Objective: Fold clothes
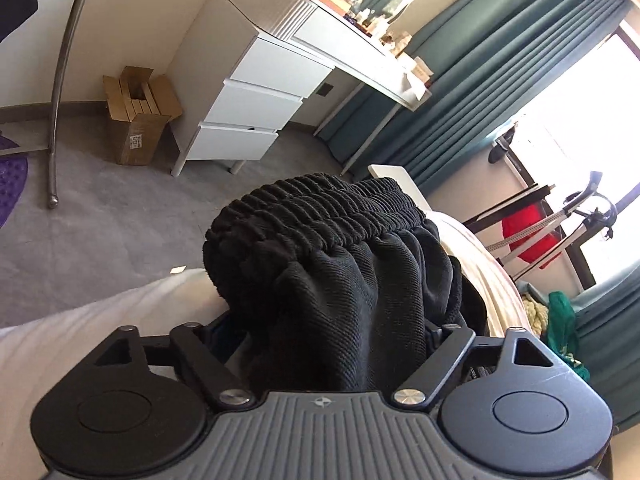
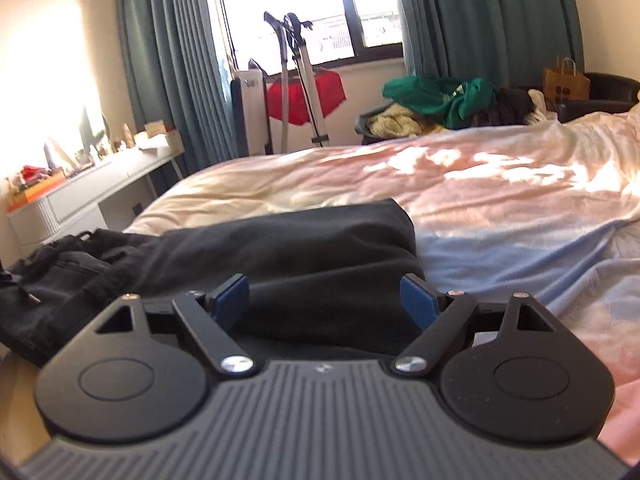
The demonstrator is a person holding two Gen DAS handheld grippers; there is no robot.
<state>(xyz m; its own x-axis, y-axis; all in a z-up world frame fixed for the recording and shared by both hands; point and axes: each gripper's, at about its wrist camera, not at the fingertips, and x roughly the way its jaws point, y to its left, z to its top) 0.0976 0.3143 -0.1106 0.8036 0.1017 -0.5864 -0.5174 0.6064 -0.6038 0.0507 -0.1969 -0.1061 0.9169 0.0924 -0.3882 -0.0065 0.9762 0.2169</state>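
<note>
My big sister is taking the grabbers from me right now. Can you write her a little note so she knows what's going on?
Left gripper: black pants bunched between its fingers, elastic waistband on top, lifted over the bed edge. Whether the jaws are fully clamped is hidden by the cloth.
Right gripper: open, empty, blue pads apart, low over the pants' folded part lying on the bed.
Done: part of the pants looks folded flat.
Left: lay the waistband end down, finish the fold, smooth it. A heap of other clothes waits beyond the bed.
</note>
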